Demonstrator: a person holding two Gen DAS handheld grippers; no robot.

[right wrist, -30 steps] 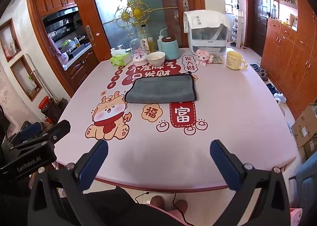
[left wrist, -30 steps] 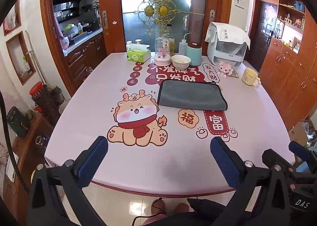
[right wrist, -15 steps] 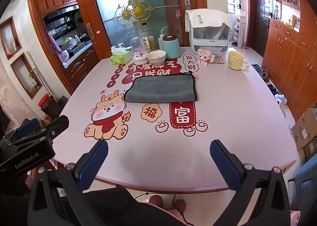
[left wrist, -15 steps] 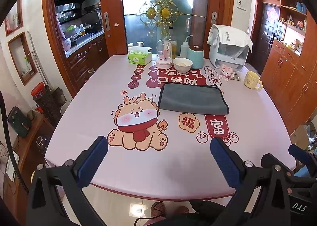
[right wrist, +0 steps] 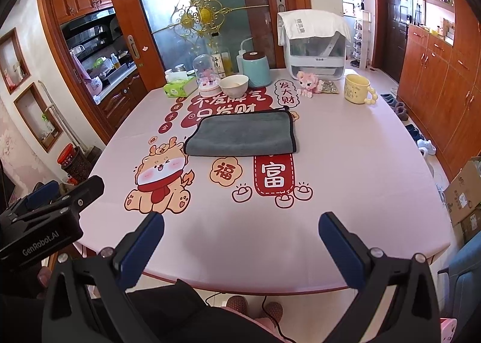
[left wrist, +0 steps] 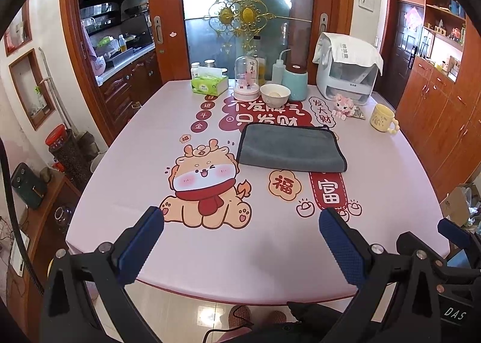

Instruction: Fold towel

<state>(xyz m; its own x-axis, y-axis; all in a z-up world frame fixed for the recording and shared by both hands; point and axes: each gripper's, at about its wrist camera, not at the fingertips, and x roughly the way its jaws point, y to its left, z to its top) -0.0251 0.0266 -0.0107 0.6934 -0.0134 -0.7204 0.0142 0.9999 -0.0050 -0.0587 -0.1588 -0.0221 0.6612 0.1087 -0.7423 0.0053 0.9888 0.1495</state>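
Observation:
A grey towel (left wrist: 288, 147) lies flat and folded in a rectangle near the middle of the pink table (left wrist: 126, 144); it also shows in the right wrist view (right wrist: 243, 134). My left gripper (left wrist: 240, 223) is open and empty above the table's near edge, well short of the towel. My right gripper (right wrist: 240, 223) is open and empty, also at the near edge. The left gripper's body (right wrist: 48, 223) shows at the left of the right wrist view.
At the table's far side stand a tissue box (left wrist: 209, 84), a glass dome (left wrist: 247, 78), a white bowl (left wrist: 275, 93), a teal canister (left wrist: 295, 80), a white appliance (left wrist: 345, 72), a pink toy (left wrist: 342, 105) and a yellow mug (left wrist: 383, 117).
Both grippers have tilted up and eased slightly toward the table; the towel sits a little lower in both views. The towel has not moved and both grippers stay open.

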